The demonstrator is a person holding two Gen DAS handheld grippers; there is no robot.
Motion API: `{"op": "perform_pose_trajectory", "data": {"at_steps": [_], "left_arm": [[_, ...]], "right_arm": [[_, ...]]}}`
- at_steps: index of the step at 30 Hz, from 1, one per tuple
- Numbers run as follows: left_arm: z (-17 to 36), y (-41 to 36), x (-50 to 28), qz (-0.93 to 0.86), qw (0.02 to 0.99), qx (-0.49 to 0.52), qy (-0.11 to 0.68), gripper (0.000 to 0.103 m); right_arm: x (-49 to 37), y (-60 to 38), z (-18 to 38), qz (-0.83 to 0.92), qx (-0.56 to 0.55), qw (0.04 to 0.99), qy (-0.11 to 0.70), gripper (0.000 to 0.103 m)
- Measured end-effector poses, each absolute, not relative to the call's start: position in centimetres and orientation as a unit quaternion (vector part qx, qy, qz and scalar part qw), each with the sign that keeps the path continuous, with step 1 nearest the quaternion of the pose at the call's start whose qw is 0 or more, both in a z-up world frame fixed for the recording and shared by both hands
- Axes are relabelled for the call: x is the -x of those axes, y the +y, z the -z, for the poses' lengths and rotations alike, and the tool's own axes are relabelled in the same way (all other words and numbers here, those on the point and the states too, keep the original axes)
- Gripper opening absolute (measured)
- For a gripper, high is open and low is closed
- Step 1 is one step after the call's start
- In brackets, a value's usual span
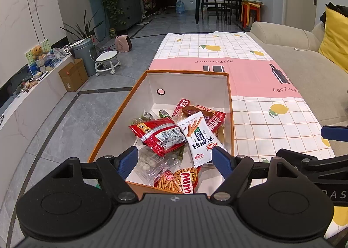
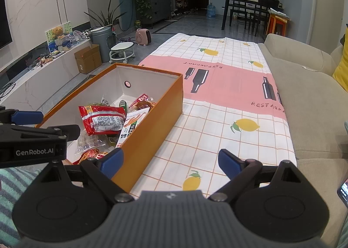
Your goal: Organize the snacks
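Observation:
An orange box (image 1: 231, 104) with white inner walls stands on the table and holds several snack packs: a red pack (image 1: 162, 134), a white stick-snack pack (image 1: 199, 137), a clear pack of white candies (image 1: 152, 164) and an orange "Mimi" pack (image 1: 182, 180). My left gripper (image 1: 175, 158) is open and empty over the near end of the box. The box also shows in the right wrist view (image 2: 152, 130), with the red pack (image 2: 102, 119) inside. My right gripper (image 2: 170, 161) is open and empty above the tablecloth, just right of the box.
A lemon-print and pink tablecloth (image 2: 228, 95) covers the table. A beige sofa (image 2: 313, 104) with a yellow cushion (image 1: 335, 41) runs along the right. A phone (image 2: 343, 191) lies at the right edge. Cardboard box (image 1: 72, 75), bin and stool stand on the floor at left.

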State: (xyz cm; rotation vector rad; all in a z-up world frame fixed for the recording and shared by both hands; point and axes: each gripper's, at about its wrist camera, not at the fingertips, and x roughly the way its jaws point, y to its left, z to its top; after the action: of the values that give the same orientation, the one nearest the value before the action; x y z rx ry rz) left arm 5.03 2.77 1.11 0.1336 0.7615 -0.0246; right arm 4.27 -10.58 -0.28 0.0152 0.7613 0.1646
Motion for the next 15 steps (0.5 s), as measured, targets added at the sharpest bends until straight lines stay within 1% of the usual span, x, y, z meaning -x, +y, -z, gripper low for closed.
{"op": "perform_pose_trajectory", "data": {"at_steps": [15], "left_arm": [[-0.94,2.98,-4.91,0.016,0.924,-0.066,0.376,0.09]], "right_arm": [[-4.68,-10.8,0.32,-0.08,-0.008,0.924,0.375,0.091]]}}
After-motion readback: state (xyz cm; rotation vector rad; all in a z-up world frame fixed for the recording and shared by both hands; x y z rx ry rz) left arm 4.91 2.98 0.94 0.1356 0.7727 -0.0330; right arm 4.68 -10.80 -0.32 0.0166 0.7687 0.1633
